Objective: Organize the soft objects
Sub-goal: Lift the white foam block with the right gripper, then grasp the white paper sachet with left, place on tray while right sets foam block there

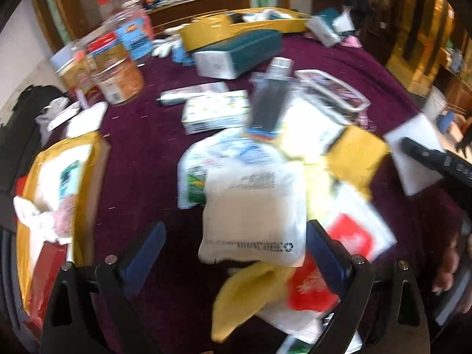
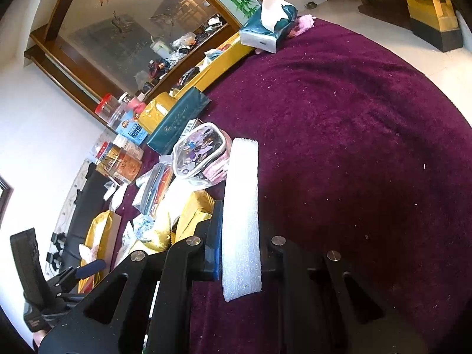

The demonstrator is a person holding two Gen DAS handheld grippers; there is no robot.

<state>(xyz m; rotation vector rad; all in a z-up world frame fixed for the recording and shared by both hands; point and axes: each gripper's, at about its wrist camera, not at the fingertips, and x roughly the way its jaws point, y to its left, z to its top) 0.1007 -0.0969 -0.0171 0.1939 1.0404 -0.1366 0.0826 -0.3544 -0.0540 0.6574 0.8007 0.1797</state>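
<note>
In the left wrist view my left gripper [image 1: 239, 253] stands open over a heap of soft goods. A white cloth pack in a clear bag [image 1: 253, 215] lies between its blue pads [image 1: 153, 247], and neither pad presses on it. A yellow cloth [image 1: 250, 295] and a red-and-white packet [image 1: 348, 236] lie beneath. My right gripper [image 2: 240, 227] is shut on a long white foam strip [image 2: 242, 212], held above the purple tablecloth [image 2: 368, 147]. The same foam piece [image 1: 413, 147] shows at the right edge of the left wrist view.
A yellow box [image 1: 59, 177] holding soft items sits at the left. Jars [image 1: 118, 67], a teal tissue pack [image 1: 236, 53] and a long yellow tray [image 1: 265, 23] stand further back. A cartoon-print pouch [image 2: 200, 150] and an opened tissue pack [image 2: 265, 29] lie beside the bare cloth.
</note>
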